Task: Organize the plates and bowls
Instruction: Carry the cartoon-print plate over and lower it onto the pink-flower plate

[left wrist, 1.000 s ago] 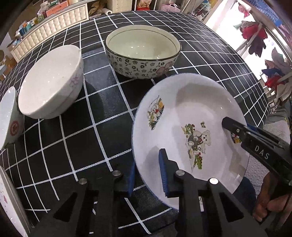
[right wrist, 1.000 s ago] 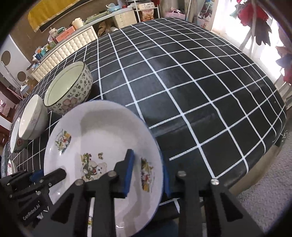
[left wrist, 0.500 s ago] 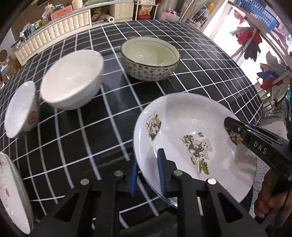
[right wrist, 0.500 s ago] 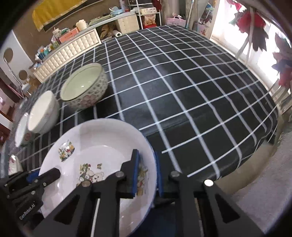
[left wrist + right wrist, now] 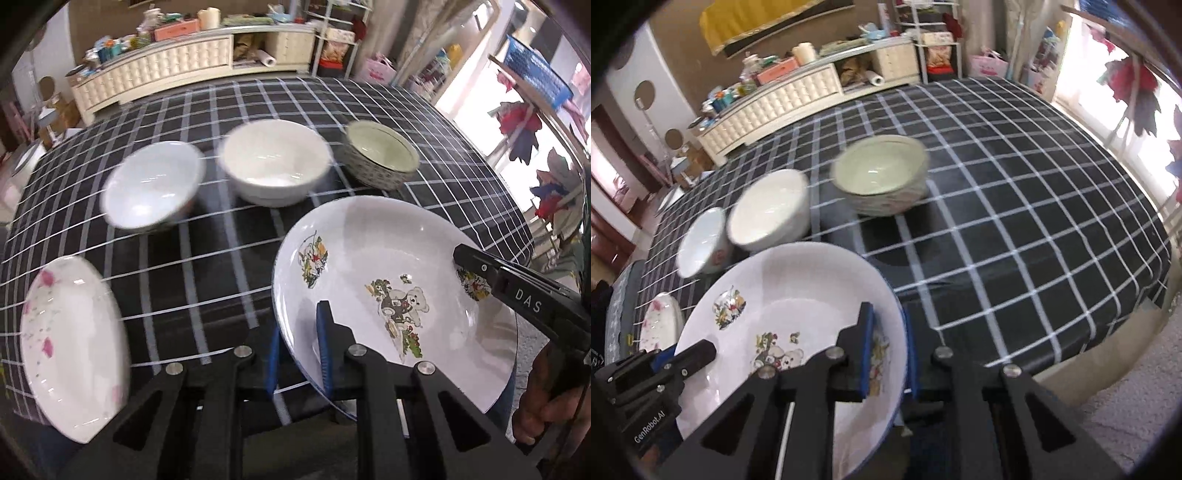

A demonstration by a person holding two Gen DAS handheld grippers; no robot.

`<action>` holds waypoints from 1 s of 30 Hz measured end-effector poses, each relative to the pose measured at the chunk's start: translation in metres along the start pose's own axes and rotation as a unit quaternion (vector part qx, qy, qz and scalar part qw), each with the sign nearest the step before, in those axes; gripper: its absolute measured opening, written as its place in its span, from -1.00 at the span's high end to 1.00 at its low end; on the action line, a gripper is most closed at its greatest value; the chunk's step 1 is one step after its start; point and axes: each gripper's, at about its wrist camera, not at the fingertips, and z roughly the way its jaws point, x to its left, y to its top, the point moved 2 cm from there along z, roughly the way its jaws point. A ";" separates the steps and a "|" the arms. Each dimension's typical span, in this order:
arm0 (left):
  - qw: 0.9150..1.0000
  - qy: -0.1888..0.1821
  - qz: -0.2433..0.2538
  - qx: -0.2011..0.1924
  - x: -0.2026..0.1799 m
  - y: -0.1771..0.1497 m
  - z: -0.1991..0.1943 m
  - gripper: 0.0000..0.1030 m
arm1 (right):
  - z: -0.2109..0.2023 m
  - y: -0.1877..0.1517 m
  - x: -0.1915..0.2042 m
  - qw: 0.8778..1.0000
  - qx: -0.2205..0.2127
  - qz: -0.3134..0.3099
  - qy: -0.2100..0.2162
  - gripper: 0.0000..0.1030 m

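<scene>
A white plate with cartoon bear prints (image 5: 391, 273) (image 5: 783, 314) is held in the air above the near table edge. My left gripper (image 5: 299, 350) is shut on its left rim. My right gripper (image 5: 888, 350) is shut on its right rim and shows in the left wrist view (image 5: 476, 262). The left gripper shows in the right wrist view (image 5: 698, 354). On the checked tablecloth stand a patterned bowl (image 5: 380, 158) (image 5: 882, 173), a plain white bowl (image 5: 273, 162) (image 5: 768, 210) and a smaller white bowl (image 5: 151, 188) (image 5: 701, 240). A pink-flowered plate (image 5: 70, 339) (image 5: 659, 321) lies at the near left.
The black table with white grid lines (image 5: 1015, 206) stretches right of the bowls. A cream cabinet (image 5: 166, 70) with clutter stands behind the table. Hanging clothes (image 5: 1137, 88) are at the right by the window.
Both grippers have lifted the bear plate up and back towards me. The bowls now look farther away, and the pink-flowered plate has come into view at the left.
</scene>
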 end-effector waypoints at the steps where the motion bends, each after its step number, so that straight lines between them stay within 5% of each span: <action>1: 1.000 0.003 -0.004 -0.003 0.006 -0.002 -0.005 0.69 | 0.002 0.000 0.008 1.000 0.001 -0.004 0.004 0.61; 14: 0.993 0.066 -0.085 -0.038 0.119 -0.042 -0.068 0.70 | 0.014 -0.012 0.124 0.994 0.012 -0.076 0.073 0.61; 30: 0.978 0.099 -0.181 -0.031 0.209 -0.101 -0.084 0.71 | 0.048 -0.040 0.212 0.981 0.057 -0.152 0.103 0.61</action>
